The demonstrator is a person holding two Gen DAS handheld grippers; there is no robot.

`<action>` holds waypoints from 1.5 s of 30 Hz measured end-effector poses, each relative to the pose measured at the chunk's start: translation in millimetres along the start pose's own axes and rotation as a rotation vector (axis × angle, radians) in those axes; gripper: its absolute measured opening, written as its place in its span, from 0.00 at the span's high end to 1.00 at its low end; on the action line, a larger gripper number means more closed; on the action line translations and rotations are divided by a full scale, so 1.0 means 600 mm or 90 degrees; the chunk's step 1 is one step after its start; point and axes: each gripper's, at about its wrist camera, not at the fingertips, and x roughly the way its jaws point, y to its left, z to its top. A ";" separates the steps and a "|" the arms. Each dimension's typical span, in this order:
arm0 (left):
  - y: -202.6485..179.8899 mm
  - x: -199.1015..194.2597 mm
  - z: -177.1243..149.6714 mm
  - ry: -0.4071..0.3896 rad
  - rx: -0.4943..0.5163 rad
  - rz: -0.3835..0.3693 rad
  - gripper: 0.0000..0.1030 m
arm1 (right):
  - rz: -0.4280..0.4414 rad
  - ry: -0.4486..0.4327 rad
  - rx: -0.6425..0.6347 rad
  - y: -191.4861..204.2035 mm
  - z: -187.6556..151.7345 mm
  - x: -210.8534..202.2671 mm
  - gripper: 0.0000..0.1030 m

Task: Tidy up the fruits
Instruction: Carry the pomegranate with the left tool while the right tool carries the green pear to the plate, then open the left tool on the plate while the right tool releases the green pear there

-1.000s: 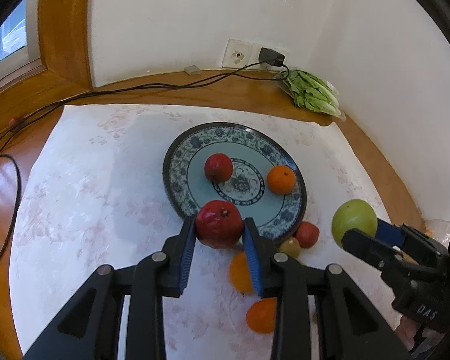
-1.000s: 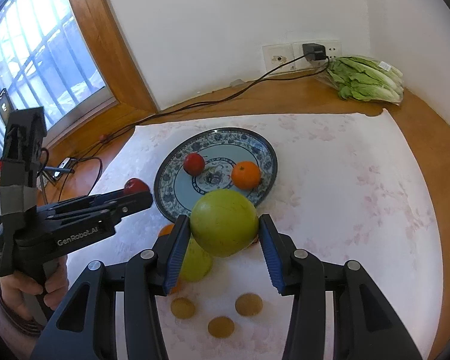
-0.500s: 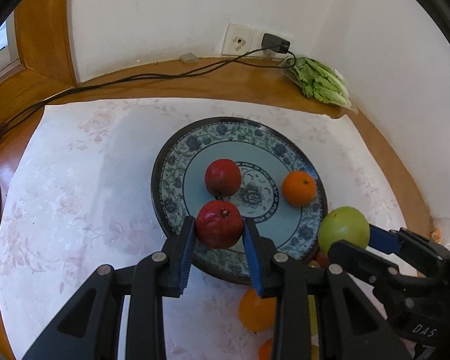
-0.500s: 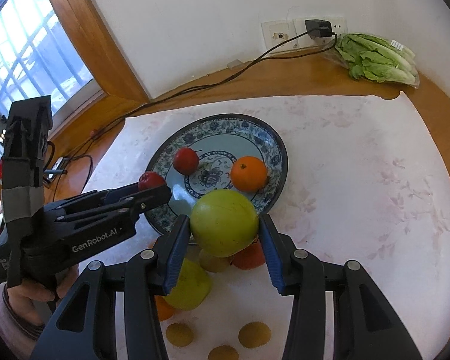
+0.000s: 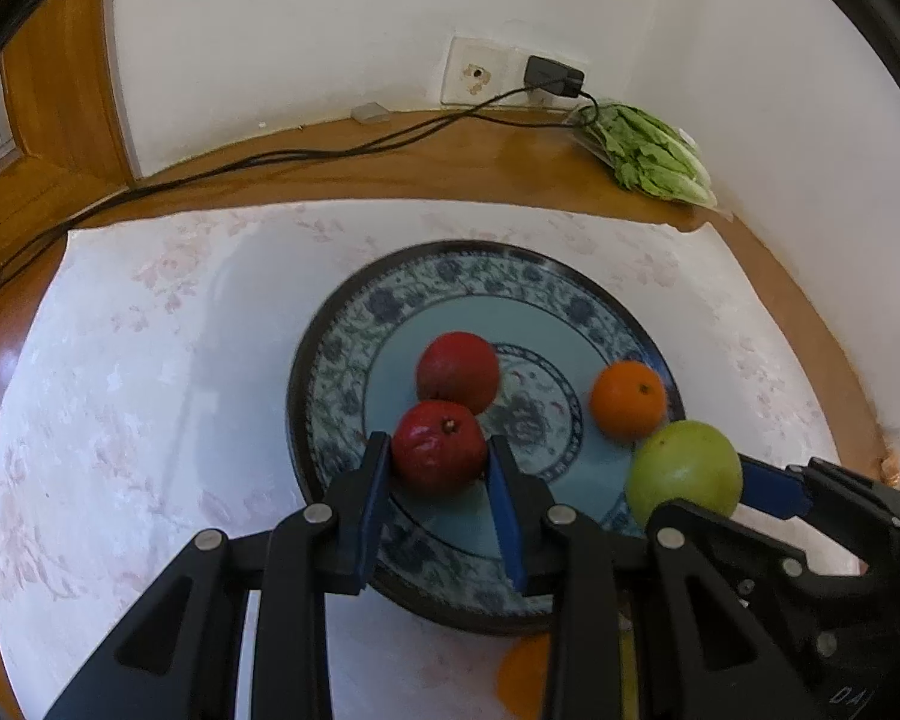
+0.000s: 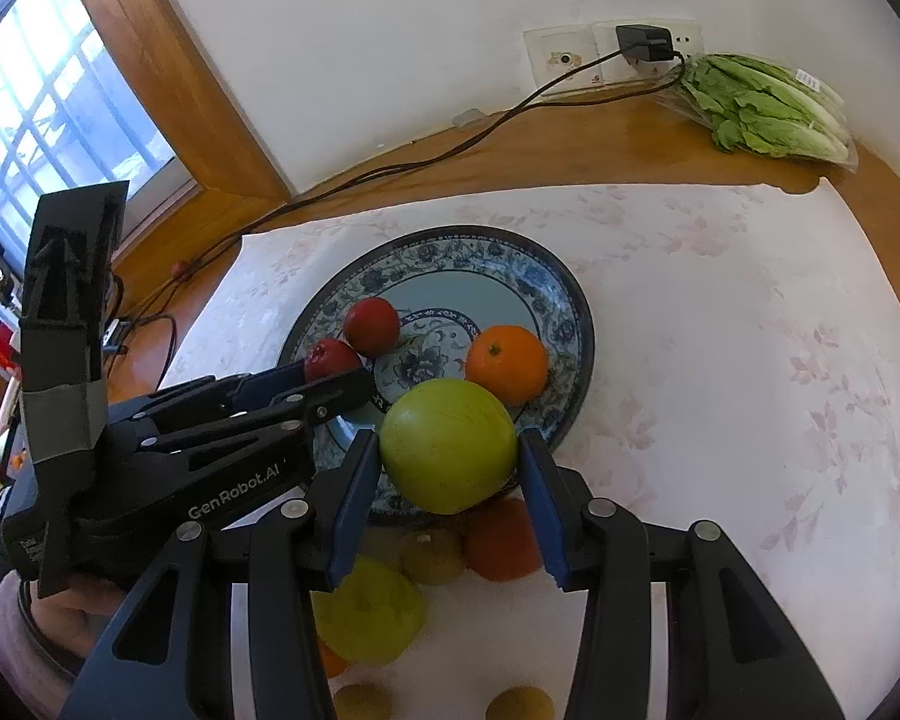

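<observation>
"GenRobot.AI" is read on the left gripper body; "DA" is seen cut off on the right gripper in the left wrist view. The left jaws are clamped on a red pomegranate, calyx pointed up twd the camera, held over the plate near a red fruit & an orange. The right jaws are clamped on a green apple above the plate's near rim; no stem or long axis can be made out. Fruits on the cloth below are partly hidden & blurred. Bagged lettuce label is unreadable.
</observation>
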 end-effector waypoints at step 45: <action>0.002 -0.094 -0.060 -0.001 -0.019 -0.030 0.45 | -0.006 -0.053 0.022 -0.009 -0.038 -0.076 0.48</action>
